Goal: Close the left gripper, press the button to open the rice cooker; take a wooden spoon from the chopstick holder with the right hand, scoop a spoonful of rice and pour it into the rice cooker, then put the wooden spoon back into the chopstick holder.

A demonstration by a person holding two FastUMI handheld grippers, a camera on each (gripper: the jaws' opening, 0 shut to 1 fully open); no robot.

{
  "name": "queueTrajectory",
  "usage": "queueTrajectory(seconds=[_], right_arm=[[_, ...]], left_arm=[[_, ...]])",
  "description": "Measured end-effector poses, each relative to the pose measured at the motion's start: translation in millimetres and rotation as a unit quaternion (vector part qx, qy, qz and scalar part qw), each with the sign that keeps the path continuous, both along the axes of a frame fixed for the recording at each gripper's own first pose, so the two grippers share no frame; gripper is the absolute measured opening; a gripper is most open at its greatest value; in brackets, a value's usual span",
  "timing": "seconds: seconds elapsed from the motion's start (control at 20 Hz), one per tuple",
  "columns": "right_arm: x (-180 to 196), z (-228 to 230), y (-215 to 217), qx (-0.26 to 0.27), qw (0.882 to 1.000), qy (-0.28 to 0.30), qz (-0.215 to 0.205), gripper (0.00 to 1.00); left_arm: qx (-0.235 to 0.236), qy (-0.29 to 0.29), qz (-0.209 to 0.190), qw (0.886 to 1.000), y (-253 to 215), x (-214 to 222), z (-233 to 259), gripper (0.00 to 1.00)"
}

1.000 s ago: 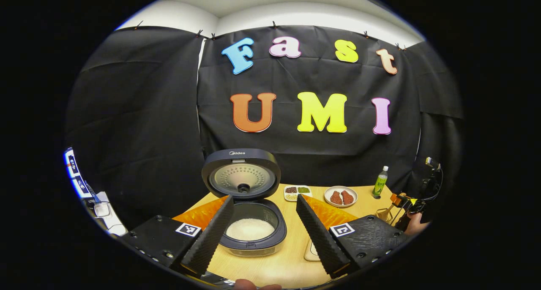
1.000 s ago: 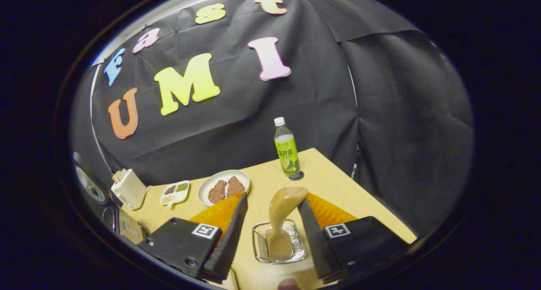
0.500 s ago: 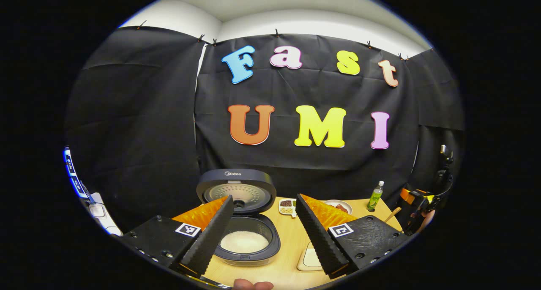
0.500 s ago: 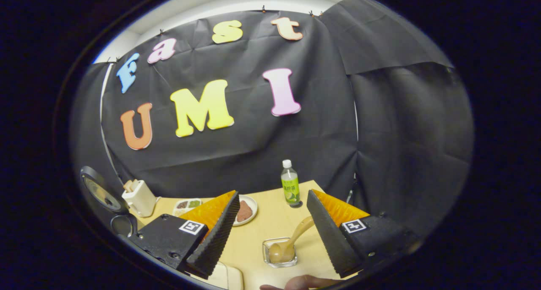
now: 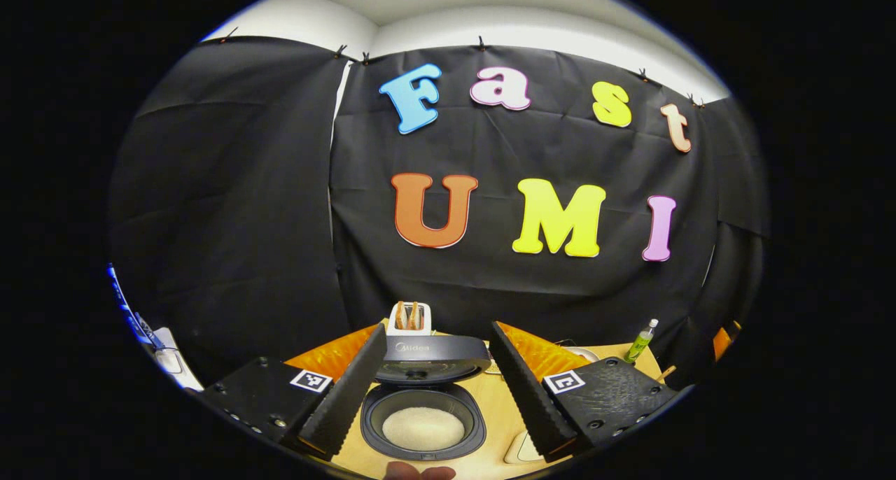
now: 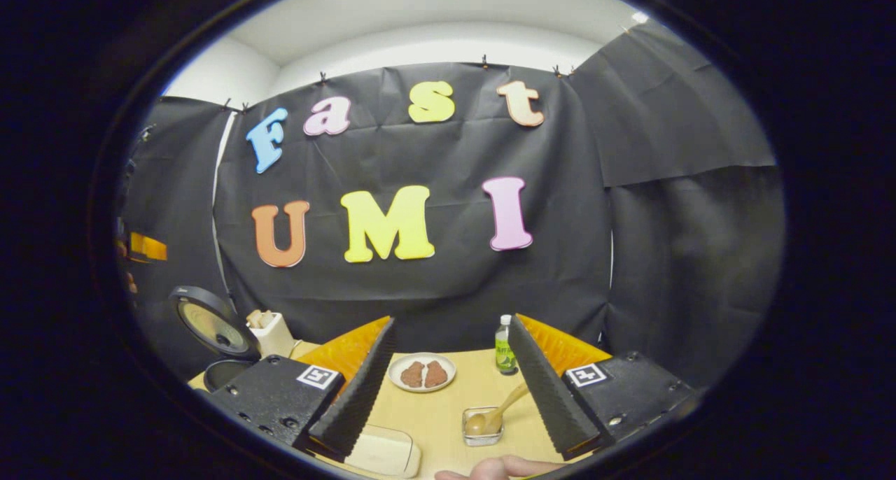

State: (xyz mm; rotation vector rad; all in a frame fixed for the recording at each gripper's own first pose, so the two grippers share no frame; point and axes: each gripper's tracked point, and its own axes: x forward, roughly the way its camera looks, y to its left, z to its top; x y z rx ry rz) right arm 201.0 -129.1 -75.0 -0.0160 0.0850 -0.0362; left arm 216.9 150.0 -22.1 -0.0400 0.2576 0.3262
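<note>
The dark rice cooker (image 5: 422, 404) stands with its lid (image 5: 430, 357) raised and white rice (image 5: 422, 427) in its pot. My left gripper (image 5: 437, 375) hangs open above and in front of it, nothing between the fingers. In the right gripper view the wooden spoon (image 6: 493, 413) leans in the clear chopstick holder (image 6: 482, 426) on the table. My right gripper (image 6: 455, 368) is open, high and back from the holder, holding nothing. The cooker's raised lid (image 6: 213, 324) appears at the far left of that view.
A white toaster (image 5: 410, 319) stands behind the cooker. A plate of meat (image 6: 422, 373) and a green bottle (image 6: 504, 346) sit at the back of the wooden table (image 6: 434, 413). A pale flat dish (image 6: 381, 452) lies near the front edge.
Both grippers have drawn back and risen away from the table. The right gripper, which framed the spoon in the holder, now stands clear of it; the spoon stays there.
</note>
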Motion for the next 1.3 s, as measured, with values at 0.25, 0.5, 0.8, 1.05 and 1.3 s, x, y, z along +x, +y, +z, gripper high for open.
queueTrajectory(seconds=[0.25, 0.5, 0.8, 1.05, 1.3], right_arm=[[-33.0, -11.4, -29.7, 0.017, 0.999, 0.006, -0.040, 1.00], [-66.5, -19.2, -85.5, -0.007, 0.995, 0.022, -0.096, 0.99], [-90.5, -2.9, -120.7, -0.007, 0.990, 0.011, -0.143, 1.00], [-83.3, 5.5, -97.3, -0.009, 0.993, 0.003, -0.117, 0.99], [-64.1, 2.2, -76.6, -0.013, 0.997, 0.009, -0.082, 1.00]], left_arm=[[-0.018, 0.049, 0.009, 0.999, 31.7, 45.4, -14.8, 0.95], [-0.049, 0.119, 0.010, 0.992, 52.2, 69.8, -53.9, 0.95], [-0.049, 0.157, 0.014, 0.986, 57.2, 65.4, -79.0, 0.95], [-0.065, 0.169, 0.008, 0.983, 41.0, 45.9, -96.5, 0.97], [-0.094, 0.197, 0.009, 0.976, 18.2, 0.0, -140.3, 0.97]])
